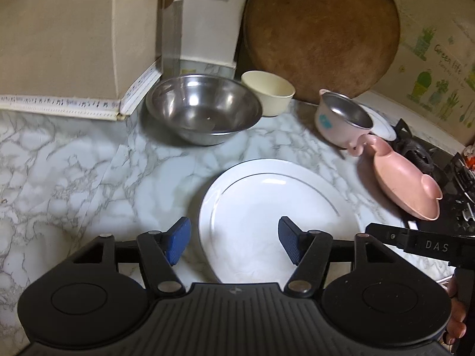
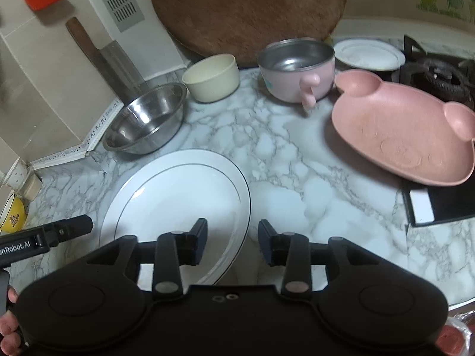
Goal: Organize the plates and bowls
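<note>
White china is filling the left wrist view: one large white plate [image 1: 276, 222] is lying flat near the front edge of the marble counter [image 1: 74, 163], its long axis running front to back. The left gripper [image 1: 234, 241] is hovering over the plate's near rim with its blue pads spread wide, gripping nothing. Three bowls are sitting along the back edge: a steel bowl [image 1: 203, 108], a cream bowl [image 1: 268, 92] and a pink handled bowl [image 1: 344, 118].

In the right wrist view, the right gripper [image 2: 233, 243] is standing open and empty, straddling the white plate's [image 2: 178, 204] right rim. One pink bear-shaped plate [image 2: 406, 136] is lying toward the counter's right edge, its ears pointing right. A small white plate [image 2: 369, 55] is sitting at the back right corner.
</note>
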The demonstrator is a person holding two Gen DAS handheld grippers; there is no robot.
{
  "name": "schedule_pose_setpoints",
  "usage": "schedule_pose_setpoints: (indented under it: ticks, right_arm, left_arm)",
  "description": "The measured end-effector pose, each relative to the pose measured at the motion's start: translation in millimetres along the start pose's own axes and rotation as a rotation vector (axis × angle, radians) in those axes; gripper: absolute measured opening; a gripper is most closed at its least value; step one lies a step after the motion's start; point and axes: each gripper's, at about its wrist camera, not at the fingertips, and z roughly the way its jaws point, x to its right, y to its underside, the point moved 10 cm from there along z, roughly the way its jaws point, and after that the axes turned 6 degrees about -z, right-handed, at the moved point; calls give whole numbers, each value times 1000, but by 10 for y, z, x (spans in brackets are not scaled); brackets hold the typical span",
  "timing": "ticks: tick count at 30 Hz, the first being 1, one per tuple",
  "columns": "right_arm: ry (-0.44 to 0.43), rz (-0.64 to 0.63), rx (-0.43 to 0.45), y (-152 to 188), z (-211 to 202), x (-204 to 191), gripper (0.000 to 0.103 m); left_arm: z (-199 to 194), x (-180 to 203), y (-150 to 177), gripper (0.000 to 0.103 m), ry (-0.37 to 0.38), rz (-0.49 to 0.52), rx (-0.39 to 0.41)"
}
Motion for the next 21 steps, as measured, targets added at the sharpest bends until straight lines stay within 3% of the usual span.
schedule_pose_setpoints:
  ticks: [3,6,21]
  right_arm:
    - [0,-18,21,-29,-83,-17,50]
    - [5,-36,41,-60,-154,-41,64]
    - [21,-103,107,-165,-350,-79,88]
  left_arm:
    - [-44,67,-23,64,12,12,11]
    - [-87,157,-50,65,26,32,23]
    - [-134,378,-149,79,44,85,79]
